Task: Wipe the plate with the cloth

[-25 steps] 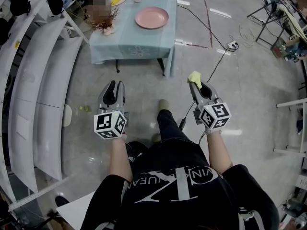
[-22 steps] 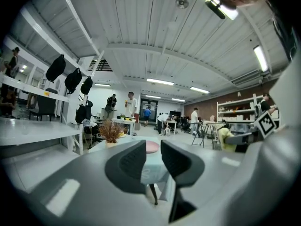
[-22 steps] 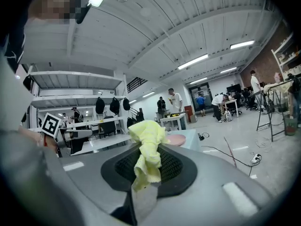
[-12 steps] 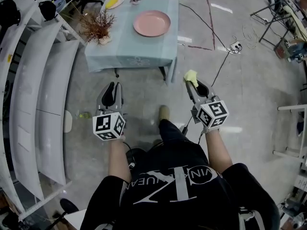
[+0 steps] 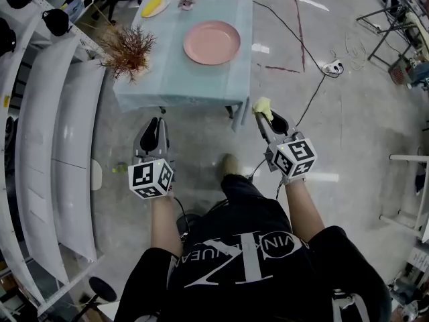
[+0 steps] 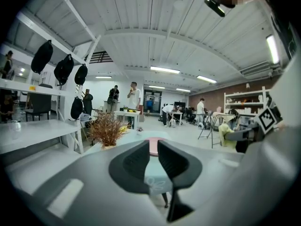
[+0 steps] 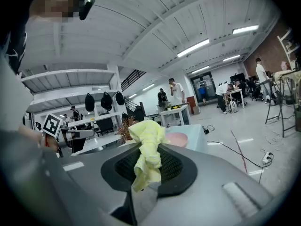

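A pink plate (image 5: 212,42) lies on a small table (image 5: 181,79) covered in light blue fabric, ahead of both grippers. It also shows in the left gripper view as the plate (image 6: 153,146) and in the right gripper view as the plate (image 7: 178,139). My right gripper (image 5: 263,116) is shut on a crumpled yellow cloth (image 5: 262,105), held in the air short of the table's near right corner. The cloth (image 7: 146,147) stands up between the jaws of that gripper (image 7: 148,161). My left gripper (image 5: 157,123) hangs over the floor before the table. Its jaws (image 6: 153,157) stand a narrow gap apart, holding nothing.
A dried reddish plant (image 5: 127,49) stands at the table's left edge, a small dish with something yellow (image 5: 153,5) at its far left. White shelves (image 5: 53,113) run along the left. Cables and a power strip (image 5: 332,66) lie on the floor to the right. Several people stand far off.
The table and plate have come closer and lower in the head view as the person steps forward. Both grippers keep their pose, and the cloth stays in the right one.
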The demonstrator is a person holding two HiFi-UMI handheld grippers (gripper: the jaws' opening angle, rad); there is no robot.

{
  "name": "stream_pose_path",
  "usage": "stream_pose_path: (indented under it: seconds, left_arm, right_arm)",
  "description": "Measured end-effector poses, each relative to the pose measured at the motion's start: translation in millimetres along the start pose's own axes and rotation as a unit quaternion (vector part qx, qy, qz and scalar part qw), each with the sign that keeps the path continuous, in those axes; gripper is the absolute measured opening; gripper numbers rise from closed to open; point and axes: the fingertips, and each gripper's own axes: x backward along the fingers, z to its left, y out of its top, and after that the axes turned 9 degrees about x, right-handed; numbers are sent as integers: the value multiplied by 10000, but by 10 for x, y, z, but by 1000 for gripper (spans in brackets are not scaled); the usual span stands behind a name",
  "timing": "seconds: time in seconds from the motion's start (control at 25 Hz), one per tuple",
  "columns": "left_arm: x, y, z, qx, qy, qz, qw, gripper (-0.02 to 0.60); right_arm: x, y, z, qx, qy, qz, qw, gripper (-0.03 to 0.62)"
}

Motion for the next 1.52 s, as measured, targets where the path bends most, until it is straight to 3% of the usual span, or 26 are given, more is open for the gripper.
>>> stream_pose_path:
  seconds: [0.48,0.72,0.92,1.16,1.52]
  left_arm:
    - [-785,103,19,-9,138,55,9999,0]
    - [-1099,-43,70,281,142,285,9991,0]
    - [-1333,-294,160,406,45,699,9967,0]
    - [-2005,-498,294,560,-57,1134,9919,0]
    - [-2939,-864,509,1016,-61,1980,9749,0]
  right_arm:
    - [-670,99,-427,81,351,70,9993,81]
    - [-892,54,-580,51,374,188,9991,81]
    - [-1147,-85,-548,-85,438,356,9984,81]
    - [-1624,-141,-712,-56,492,556,9972,81]
    - [-2396,-241,-1051,7,530,1012,9935,81]
